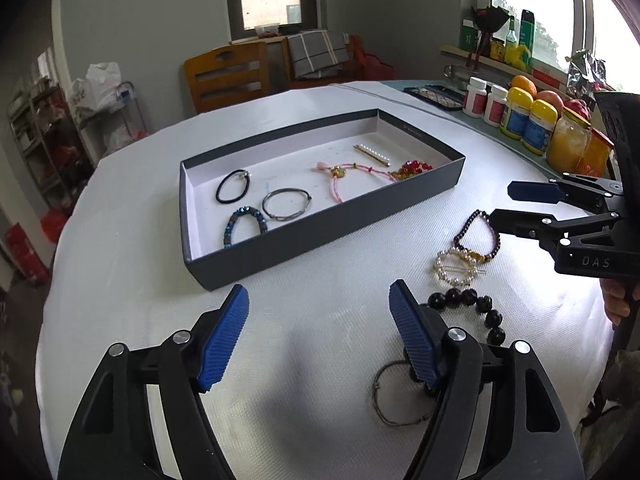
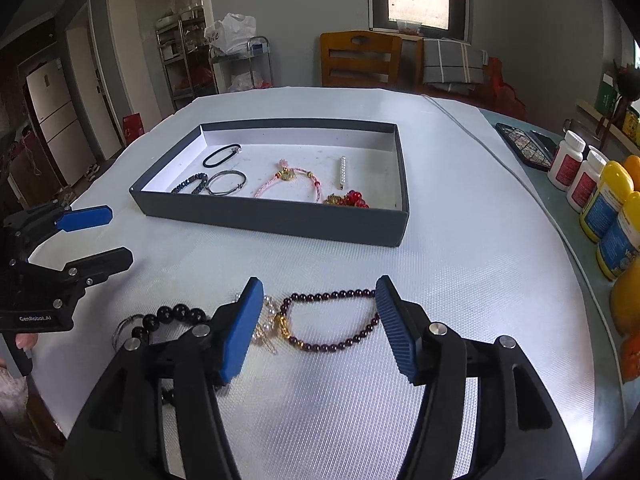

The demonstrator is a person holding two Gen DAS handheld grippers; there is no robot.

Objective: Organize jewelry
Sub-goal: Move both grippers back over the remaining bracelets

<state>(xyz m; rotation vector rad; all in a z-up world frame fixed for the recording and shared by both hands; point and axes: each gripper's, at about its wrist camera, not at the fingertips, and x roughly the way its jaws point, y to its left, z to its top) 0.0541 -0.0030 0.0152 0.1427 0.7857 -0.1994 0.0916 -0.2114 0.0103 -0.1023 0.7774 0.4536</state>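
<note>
A dark grey box (image 1: 320, 240) (image 2: 280, 220) with a white floor holds several pieces: a black hair tie (image 1: 233, 186), a grey ring bracelet (image 1: 286, 204), a blue bead bracelet (image 1: 245, 226), a pink cord bracelet (image 1: 352, 178), a pearl clip (image 1: 372, 155) and red beads (image 1: 416, 168). On the cloth lie a dark purple bead bracelet (image 2: 336, 320) (image 1: 478, 236), a pearl ring clip (image 1: 456, 266), a black bead bracelet (image 1: 468, 304) and a thin grey ring (image 1: 396, 394). My left gripper (image 1: 320, 336) (image 2: 106, 236) is open and empty. My right gripper (image 2: 320, 324) (image 1: 506, 206) is open, straddling the purple bracelet.
White cloth covers a round table (image 1: 120, 300). Bottles, jars and fruit (image 1: 532, 120) (image 2: 600, 192) crowd the right edge, with a dark patterned case (image 2: 524, 146) beside them. A wooden chair (image 1: 228, 76) stands behind the table.
</note>
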